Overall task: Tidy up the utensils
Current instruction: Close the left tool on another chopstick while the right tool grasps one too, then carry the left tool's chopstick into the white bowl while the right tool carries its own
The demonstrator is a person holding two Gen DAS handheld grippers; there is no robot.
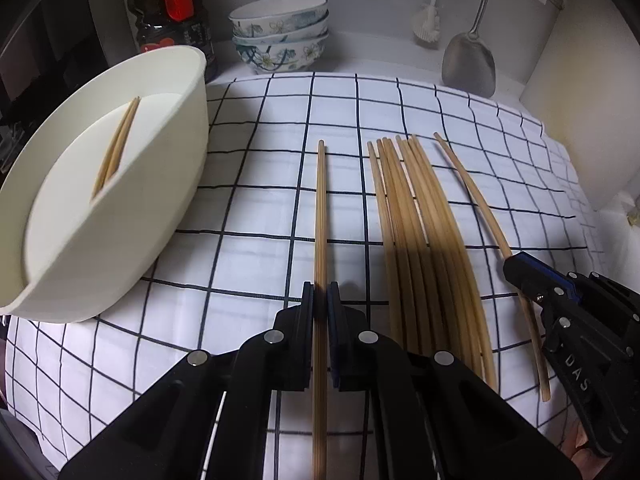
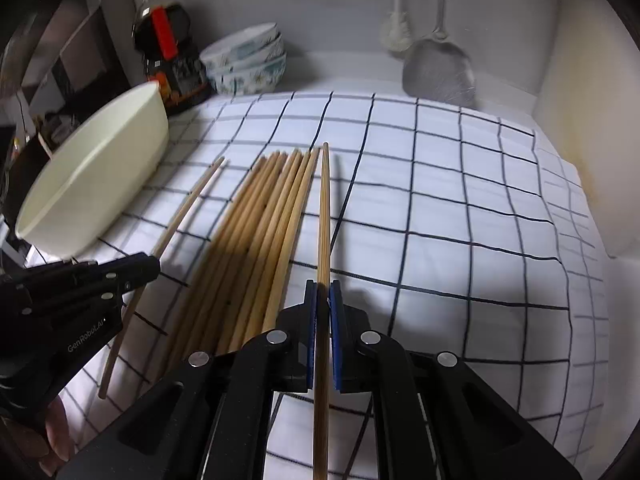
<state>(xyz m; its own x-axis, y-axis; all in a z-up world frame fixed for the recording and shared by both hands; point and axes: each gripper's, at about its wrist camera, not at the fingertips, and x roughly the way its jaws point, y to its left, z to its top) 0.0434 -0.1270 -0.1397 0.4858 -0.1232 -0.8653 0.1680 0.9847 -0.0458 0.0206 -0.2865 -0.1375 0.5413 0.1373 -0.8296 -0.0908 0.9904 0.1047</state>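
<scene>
Left gripper [image 1: 320, 294] jaws clamp one chopstick [image 1: 320, 220]; right gripper [image 2: 323, 292] jaws clamp another chopstick [image 2: 324, 208], bundle [image 1: 424, 240] between them

Open checked cloth [image 2: 460, 216] lies free to the right of the chopstick bundle [image 2: 256, 240]. The cream tub [image 1: 120, 216] blocks the left side; stacked bowls [image 1: 280, 36], a bottle [image 1: 172, 12] and a hanging spatula [image 1: 470, 60] line the back wall.

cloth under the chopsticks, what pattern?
White cloth with a dark grid of thin lines; clearest in the right wrist view.
</scene>
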